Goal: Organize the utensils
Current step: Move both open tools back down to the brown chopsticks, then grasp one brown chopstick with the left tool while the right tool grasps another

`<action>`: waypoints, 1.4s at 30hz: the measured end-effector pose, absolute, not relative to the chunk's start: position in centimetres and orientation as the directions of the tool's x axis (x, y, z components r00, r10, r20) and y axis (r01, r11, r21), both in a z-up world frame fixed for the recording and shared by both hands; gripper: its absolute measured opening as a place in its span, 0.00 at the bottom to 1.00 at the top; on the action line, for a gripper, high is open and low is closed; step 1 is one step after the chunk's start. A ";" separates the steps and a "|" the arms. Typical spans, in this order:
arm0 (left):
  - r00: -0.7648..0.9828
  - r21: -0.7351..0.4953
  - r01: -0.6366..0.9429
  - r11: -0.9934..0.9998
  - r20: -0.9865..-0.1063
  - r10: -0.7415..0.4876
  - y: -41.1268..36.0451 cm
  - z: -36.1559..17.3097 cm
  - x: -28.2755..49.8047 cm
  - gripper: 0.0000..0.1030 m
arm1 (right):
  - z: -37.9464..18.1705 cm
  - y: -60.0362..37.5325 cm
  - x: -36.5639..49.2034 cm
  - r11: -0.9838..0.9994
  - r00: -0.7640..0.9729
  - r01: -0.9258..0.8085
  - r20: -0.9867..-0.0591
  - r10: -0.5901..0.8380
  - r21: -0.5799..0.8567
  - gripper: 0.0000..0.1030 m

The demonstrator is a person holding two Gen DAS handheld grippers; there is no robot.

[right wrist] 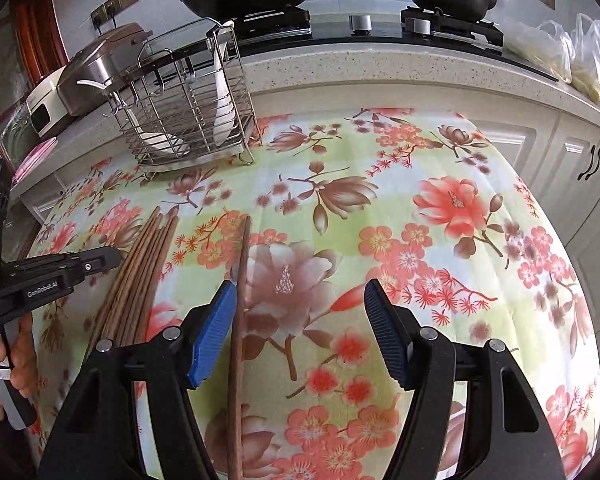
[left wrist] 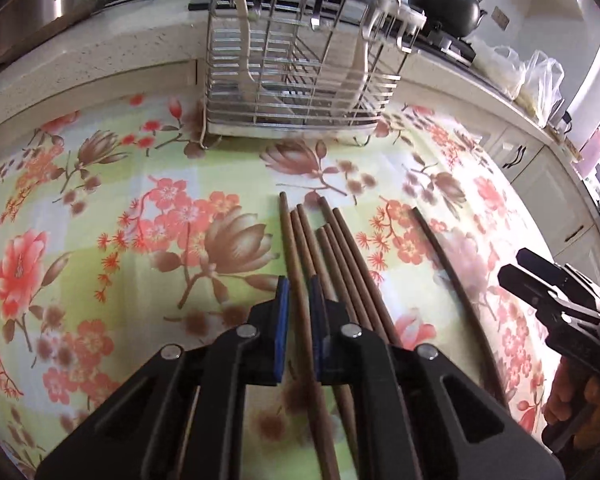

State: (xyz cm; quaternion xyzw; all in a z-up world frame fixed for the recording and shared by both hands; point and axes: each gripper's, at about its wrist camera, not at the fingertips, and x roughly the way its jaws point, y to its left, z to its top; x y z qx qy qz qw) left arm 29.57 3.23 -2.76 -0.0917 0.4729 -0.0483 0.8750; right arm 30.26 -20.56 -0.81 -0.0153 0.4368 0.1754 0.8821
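chopsticks (left wrist: 328, 256) lie on the tablecloth (left wrist: 140, 208) before the rack (left wrist: 296, 76).
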 end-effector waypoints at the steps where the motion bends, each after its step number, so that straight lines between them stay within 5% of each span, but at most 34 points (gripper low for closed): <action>1: 0.542 -0.190 -0.002 0.982 -0.825 -0.159 3.1 -3.0 29.7 0.10 | -0.9 -20.5 30.3 0.938 0.555 -0.324 -0.777 0.297 0.126 0.60; 17: 0.536 -0.133 0.013 0.991 -0.836 -0.120 2.3 -3.1 30.0 0.07 | -2.3 -16.7 30.9 0.919 0.504 -0.391 -0.824 0.261 0.052 0.58; 28: 0.572 -0.181 -0.009 0.983 -0.808 -0.144 4.9 -2.0 27.9 0.07 | -3.1 -15.1 30.9 0.911 0.496 -0.412 -0.841 0.216 -0.010 0.37; 34: 0.568 -0.163 -0.022 0.986 -0.814 -0.122 5.4 -2.5 27.6 0.07 | -2.9 -13.7 30.2 0.889 0.495 -0.457 -0.838 0.228 -0.028 0.09; 42: 0.557 -0.116 -0.036 0.993 -0.827 -0.077 5.3 -3.1 27.6 0.07 | -2.9 -14.3 30.4 0.899 0.496 -0.439 -0.834 0.242 0.000 0.07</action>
